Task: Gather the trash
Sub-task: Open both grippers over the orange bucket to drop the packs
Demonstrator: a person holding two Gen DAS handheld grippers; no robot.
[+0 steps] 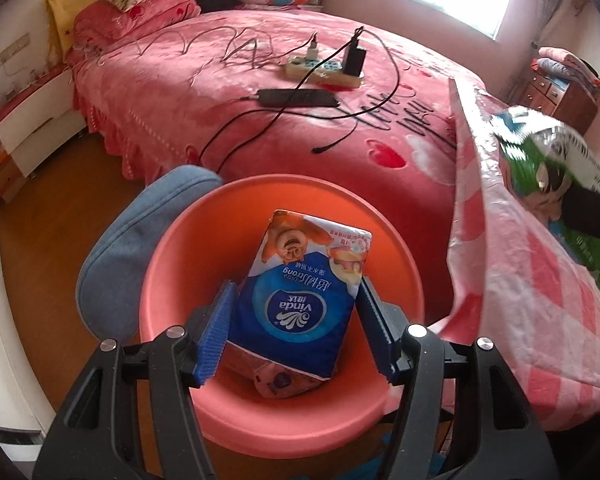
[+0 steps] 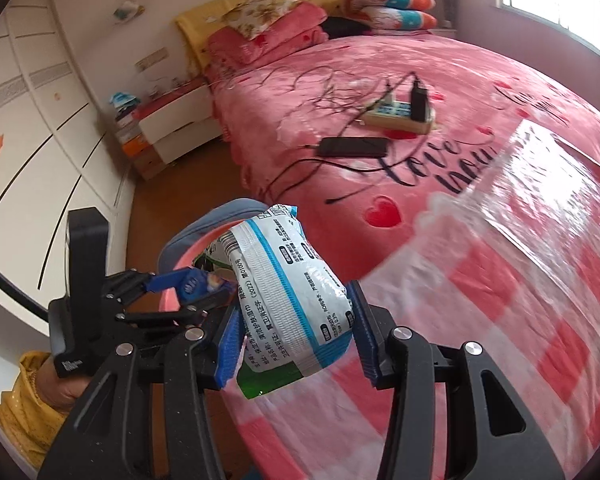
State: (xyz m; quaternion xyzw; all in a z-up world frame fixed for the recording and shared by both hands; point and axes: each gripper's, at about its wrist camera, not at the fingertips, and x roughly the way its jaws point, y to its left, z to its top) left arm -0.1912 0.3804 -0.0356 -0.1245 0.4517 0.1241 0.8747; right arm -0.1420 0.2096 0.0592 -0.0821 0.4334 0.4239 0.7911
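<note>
While your left tongs (image 1: pixel 296 320) clamp the blue tissue pack (image 1: pixel 304 300) directly over the pink bin (image 1: pixel 172 264), your right tongs (image 2: pixel 290 332) grip the wet-wipe pack (image 2: pixel 284 292) beside the bin, over the checked counter (image 2: pixel 540 300). You look mid-delivery. Next, release the tissue pack into the bin, then carry the wipes over its rim and let go.

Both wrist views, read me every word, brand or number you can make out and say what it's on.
"Vinda", seen upside down: blue tissue pack in the left hand-held gripper.
"Ultra Strong" under it: small, only roughly readable.
"Love": pink bedspread; the next word is cut off.
"(2022)": white wipes pack in the right hand-held gripper; its other print is too small.
</note>
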